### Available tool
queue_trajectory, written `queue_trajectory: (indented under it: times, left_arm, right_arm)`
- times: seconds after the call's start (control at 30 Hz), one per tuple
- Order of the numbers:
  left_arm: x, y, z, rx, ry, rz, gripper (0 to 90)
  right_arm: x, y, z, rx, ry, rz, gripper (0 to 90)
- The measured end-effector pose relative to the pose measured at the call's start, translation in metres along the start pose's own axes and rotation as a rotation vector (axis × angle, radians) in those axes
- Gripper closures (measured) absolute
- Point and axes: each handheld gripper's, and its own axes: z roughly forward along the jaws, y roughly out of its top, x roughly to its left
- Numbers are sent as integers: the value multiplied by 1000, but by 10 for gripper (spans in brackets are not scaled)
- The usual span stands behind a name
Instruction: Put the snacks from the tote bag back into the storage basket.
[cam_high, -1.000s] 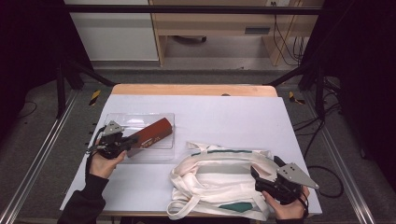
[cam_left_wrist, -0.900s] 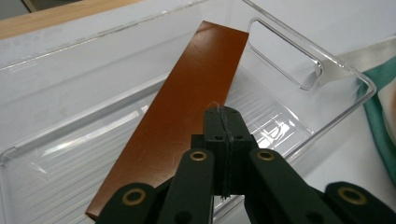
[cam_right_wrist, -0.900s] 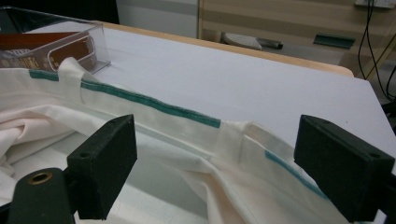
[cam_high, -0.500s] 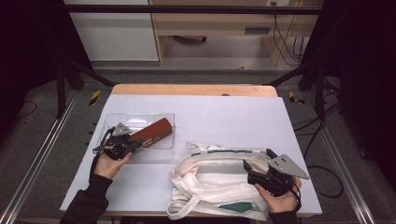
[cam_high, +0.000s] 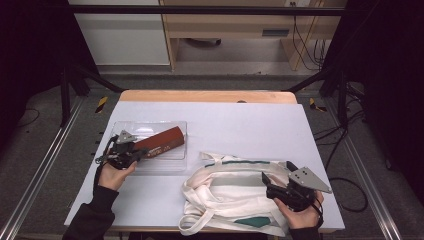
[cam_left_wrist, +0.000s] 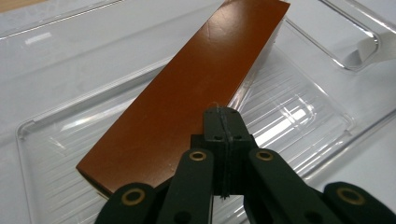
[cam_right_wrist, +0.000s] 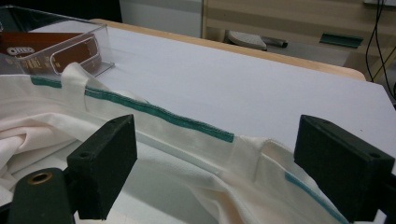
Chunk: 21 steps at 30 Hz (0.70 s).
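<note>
The long reddish-brown cardboard box (cam_left_wrist: 187, 98) lies slantwise in the clear ribbed plastic tray (cam_left_wrist: 299, 112) at the left of the white table (cam_high: 250, 125), one long edge propped on the tray wall. It looks light and stiff, with a smooth glossy top that could slide between pads, so the surest hold is probably across its narrow width near one end, squeezed gently so the thin card does not buckle. The left gripper (cam_left_wrist: 223, 140) rests over the near end of the box with its jaws pressed together and nothing between them, so it has no hold on the box yet. To the right, near the front edge, sits the cream cloth tote bag with green trim (cam_high: 235, 192), soft and floppy; its mouth will sag unless the hem is held up. The right gripper (cam_right_wrist: 219, 163) has its jaws spread wide on either side of the green-stitched rim (cam_right_wrist: 187, 122), not closed on the cloth.
</note>
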Motion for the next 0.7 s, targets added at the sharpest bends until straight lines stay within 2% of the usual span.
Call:
queue_trajectory:
  times: [0.2,0.33,0.7]
  left_arm:
    - [4,0,0,-7,18,-6,900]
    - [10,0,2,-9,28,-29,900]
    - [15,2,2,-10,48,-51,900]
  right_arm:
    - [0,0,0,1,-1,2,137]
    - [0,0,0,0,0,3,136]
    - [-1,0,0,2,-1,4,136]
